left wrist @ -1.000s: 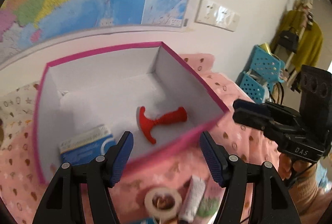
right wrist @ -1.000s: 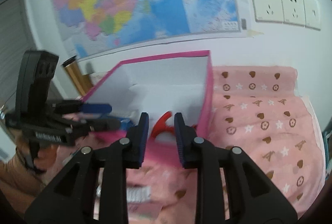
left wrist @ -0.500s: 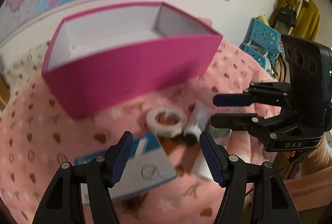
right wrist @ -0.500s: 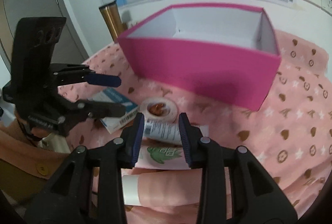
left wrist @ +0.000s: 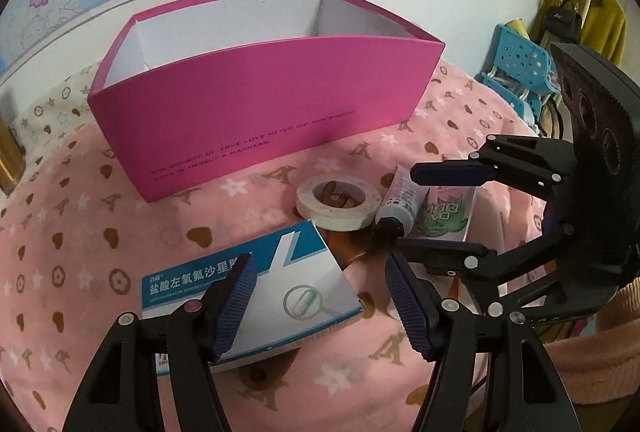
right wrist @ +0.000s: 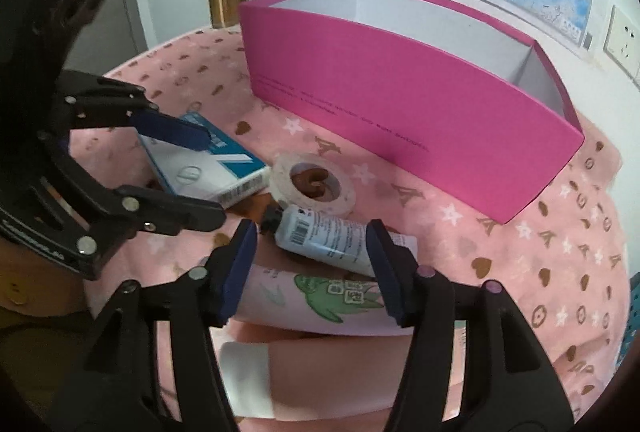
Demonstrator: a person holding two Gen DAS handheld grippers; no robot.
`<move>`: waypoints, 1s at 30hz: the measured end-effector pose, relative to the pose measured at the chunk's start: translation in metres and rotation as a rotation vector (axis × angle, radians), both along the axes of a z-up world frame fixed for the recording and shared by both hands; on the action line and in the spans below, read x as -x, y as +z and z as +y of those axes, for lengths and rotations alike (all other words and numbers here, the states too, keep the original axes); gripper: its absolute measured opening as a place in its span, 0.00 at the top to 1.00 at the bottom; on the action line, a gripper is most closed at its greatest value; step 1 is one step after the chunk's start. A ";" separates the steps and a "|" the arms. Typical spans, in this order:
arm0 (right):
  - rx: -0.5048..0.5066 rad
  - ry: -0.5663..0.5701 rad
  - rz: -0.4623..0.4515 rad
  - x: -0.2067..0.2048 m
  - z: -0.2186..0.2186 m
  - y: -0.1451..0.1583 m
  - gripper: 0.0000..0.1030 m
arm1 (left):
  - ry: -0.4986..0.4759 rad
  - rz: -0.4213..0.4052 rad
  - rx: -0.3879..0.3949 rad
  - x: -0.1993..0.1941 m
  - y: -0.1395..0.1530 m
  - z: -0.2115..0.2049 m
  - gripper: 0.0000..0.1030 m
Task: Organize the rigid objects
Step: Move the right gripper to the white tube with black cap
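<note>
Now both tools have dropped from pink box (left wrist: 260,104) to loose items: left gripper (left wrist: 320,300) spread over medicine box (left wrist: 256,284), right gripper (right wrist: 312,264) spread around white tube (right wrist: 328,238). Nothing grasped; next pickups pending.

The pink box (left wrist: 256,112) carries dark print on its near wall: "THE COURSE OF TRUE LOVE NEVER DID RUN SMOOTH", with a second line below ending "A MADNESS". The blue-and-white medicine carton (left wrist: 256,288), lying near, reads "盐酸左氧氟沙星" with smaller Latin lettering beneath, too small to read. The white tube (right wrist: 332,238) bears a barcode and fine print, illegible.
</note>
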State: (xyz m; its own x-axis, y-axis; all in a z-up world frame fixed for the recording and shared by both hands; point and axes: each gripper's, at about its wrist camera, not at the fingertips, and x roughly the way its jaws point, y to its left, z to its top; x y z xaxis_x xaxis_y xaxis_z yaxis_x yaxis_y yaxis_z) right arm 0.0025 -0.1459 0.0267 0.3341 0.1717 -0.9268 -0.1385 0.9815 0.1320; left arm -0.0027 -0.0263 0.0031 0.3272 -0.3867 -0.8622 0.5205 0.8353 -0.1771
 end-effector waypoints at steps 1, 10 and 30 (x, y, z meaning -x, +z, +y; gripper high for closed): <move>0.008 -0.002 -0.003 0.000 -0.001 -0.001 0.43 | -0.003 0.001 0.004 -0.001 0.000 -0.001 0.34; -0.057 -0.117 -0.004 -0.007 -0.029 0.000 0.50 | -0.019 0.010 0.053 -0.007 0.003 -0.012 0.34; -0.329 -0.416 0.093 0.008 -0.131 -0.012 0.40 | -0.069 0.054 0.084 -0.012 0.001 -0.056 0.62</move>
State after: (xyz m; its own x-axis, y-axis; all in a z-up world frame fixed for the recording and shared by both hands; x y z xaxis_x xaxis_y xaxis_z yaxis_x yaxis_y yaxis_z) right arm -0.0059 -0.2773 0.0152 0.3548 0.3284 -0.8754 0.2805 0.8558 0.4347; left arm 0.0094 -0.0819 0.0037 0.2514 -0.4783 -0.8414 0.5636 0.7791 -0.2745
